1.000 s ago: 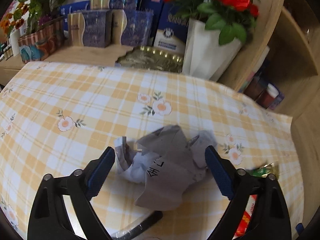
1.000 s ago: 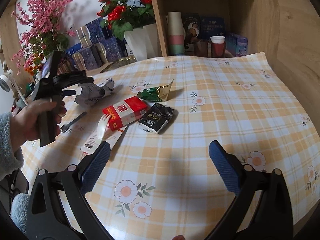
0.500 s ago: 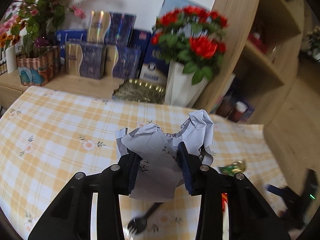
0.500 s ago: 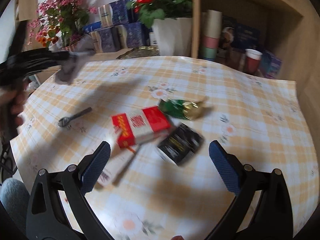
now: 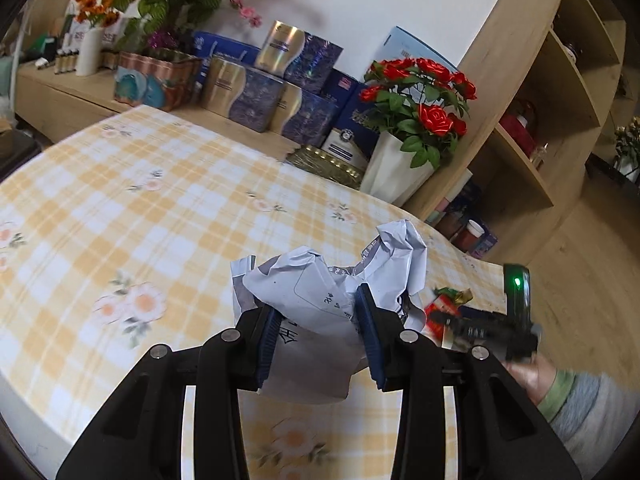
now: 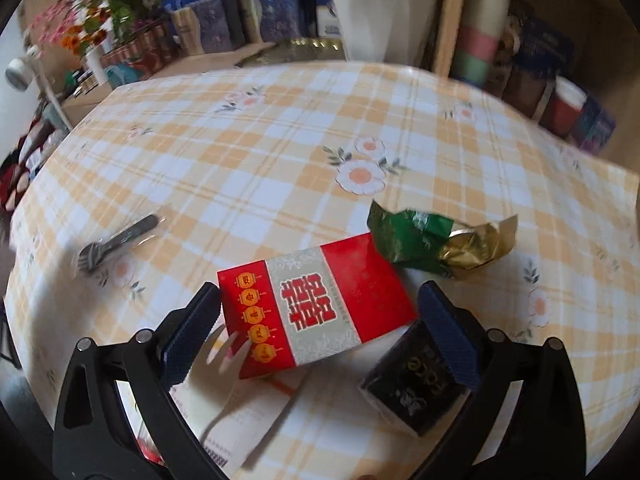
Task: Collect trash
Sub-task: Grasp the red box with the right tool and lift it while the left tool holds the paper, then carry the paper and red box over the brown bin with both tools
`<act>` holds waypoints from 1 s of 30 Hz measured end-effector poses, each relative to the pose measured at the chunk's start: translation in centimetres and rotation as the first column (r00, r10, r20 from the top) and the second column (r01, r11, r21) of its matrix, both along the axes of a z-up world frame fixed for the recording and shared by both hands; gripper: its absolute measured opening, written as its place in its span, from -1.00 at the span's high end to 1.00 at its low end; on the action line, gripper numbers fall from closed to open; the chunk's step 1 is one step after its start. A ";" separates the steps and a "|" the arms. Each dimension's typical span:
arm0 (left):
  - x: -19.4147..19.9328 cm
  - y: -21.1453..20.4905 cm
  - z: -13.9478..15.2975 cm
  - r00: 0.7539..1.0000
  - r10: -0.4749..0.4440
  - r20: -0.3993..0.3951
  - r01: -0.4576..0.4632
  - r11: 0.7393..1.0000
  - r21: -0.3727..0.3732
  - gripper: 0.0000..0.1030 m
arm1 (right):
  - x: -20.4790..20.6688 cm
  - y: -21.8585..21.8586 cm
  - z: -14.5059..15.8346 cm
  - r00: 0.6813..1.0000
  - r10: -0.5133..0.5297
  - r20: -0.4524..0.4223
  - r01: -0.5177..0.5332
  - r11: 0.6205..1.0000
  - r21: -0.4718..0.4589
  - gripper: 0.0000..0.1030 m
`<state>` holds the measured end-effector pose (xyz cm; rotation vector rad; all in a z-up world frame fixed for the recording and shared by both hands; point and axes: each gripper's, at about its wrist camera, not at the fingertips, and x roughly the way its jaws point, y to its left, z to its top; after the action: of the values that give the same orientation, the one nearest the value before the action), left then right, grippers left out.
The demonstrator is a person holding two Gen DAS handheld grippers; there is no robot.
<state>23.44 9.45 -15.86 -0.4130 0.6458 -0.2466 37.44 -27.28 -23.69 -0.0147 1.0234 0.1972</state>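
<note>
Clamping the crumpled paper (image 5: 320,300) above the table (image 5: 160,208), the left gripper (image 5: 320,332) tilts forward. The right gripper (image 6: 320,328) hangs spread wide around the red box (image 6: 316,304).

Bright daylight — fisheye-bent edges, motion blur throughout

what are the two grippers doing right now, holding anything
Left gripper: shut on the crumpled white printed paper, lifted off the table.
Right gripper: open, straddling the red rectangular cardboard box, holding nothing.
</note>
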 end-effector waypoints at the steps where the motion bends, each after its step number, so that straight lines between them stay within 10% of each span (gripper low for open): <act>1: -0.6 0.1 0.0 1.000 -0.006 0.003 0.006 1.000 0.002 0.29 | 0.3 -0.2 -0.4 1.000 -0.013 -0.017 0.013 1.000 0.006 -0.89; 30: -8.5 -2.3 1.9 0.998 -0.063 0.026 0.063 0.998 0.003 0.29 | -11.4 -4.0 7.9 0.934 -0.241 0.265 0.159 0.942 0.297 -0.86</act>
<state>14.89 7.13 -13.97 -0.3875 0.6337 -0.3110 26.06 -31.31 -15.81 0.3022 0.6836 0.1403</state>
